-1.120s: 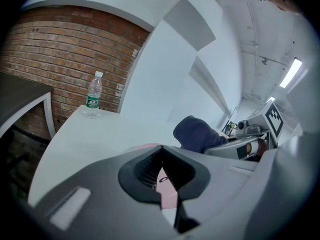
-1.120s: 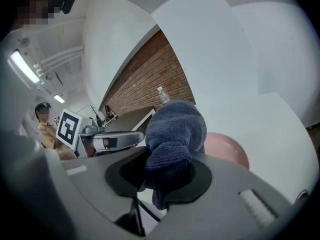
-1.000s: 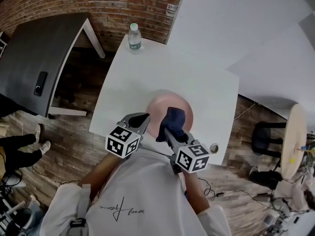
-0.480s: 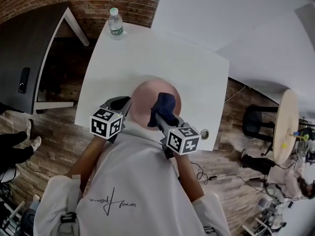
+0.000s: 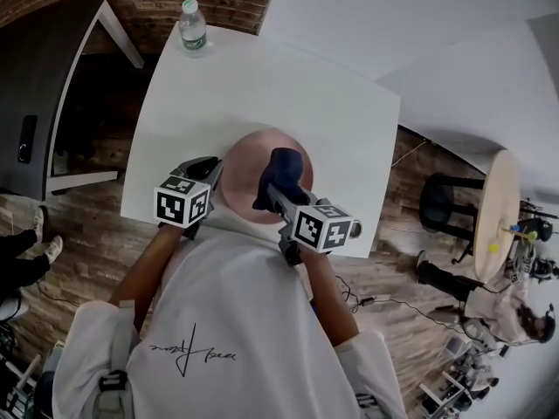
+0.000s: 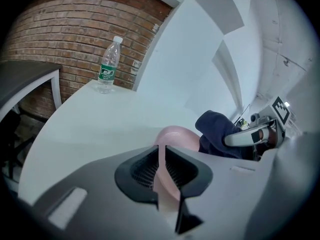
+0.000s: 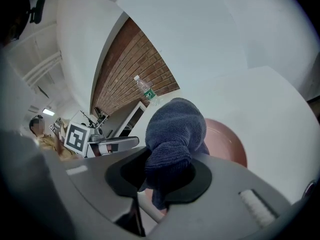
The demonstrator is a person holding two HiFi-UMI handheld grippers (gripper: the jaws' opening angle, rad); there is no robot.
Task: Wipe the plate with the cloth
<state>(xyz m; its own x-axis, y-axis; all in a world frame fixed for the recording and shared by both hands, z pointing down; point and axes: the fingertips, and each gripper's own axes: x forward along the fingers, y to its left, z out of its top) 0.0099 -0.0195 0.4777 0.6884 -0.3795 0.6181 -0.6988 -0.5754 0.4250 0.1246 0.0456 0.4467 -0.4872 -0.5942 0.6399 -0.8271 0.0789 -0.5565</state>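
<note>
Left gripper (image 5: 208, 173) clamped on the rim of the pink plate (image 5: 247, 157) on the table (image 5: 262, 77); right gripper (image 5: 272, 196) pinching the cloth (image 5: 282, 169) over it, best swept with even pressure.

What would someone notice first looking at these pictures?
A pink plate at the near side of the white table draws the eye, its rim pinched by the left tool. The right tool grips a bunched dark blue cloth over the plate. A water bottle stands alone at the table's far corner.
</note>
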